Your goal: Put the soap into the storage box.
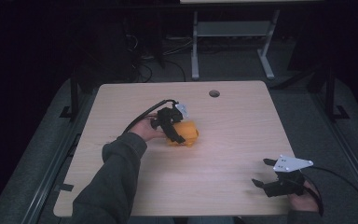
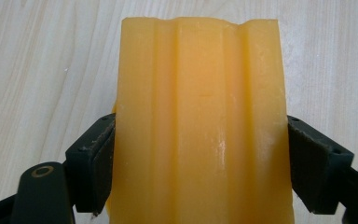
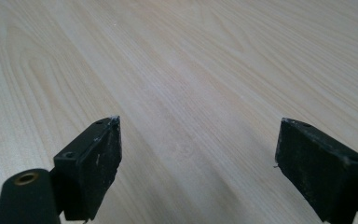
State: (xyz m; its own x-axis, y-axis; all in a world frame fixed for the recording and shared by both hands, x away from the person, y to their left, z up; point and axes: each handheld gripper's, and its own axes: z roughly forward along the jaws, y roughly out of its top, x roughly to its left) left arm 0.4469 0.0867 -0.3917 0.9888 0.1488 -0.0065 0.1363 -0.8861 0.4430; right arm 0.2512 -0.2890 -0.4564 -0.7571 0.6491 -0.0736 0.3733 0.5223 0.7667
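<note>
Left claw [image 2: 200,163] pinching a ribbed yellow block [image 2: 200,116] at mid-desk [image 1: 223,154] (pads flat against both sides); right claw [image 3: 198,154] spread wide, low over bare wood.

Black left gripper [image 1: 177,132] and right gripper [image 1: 264,173] (grey three-cornered plates, trailing black cables); dark grey-green sleeve [image 1: 112,182].

A pale wooden table [image 1: 223,140] with a round hole [image 1: 214,93], grey metal frame [image 1: 233,29] behind.
</note>
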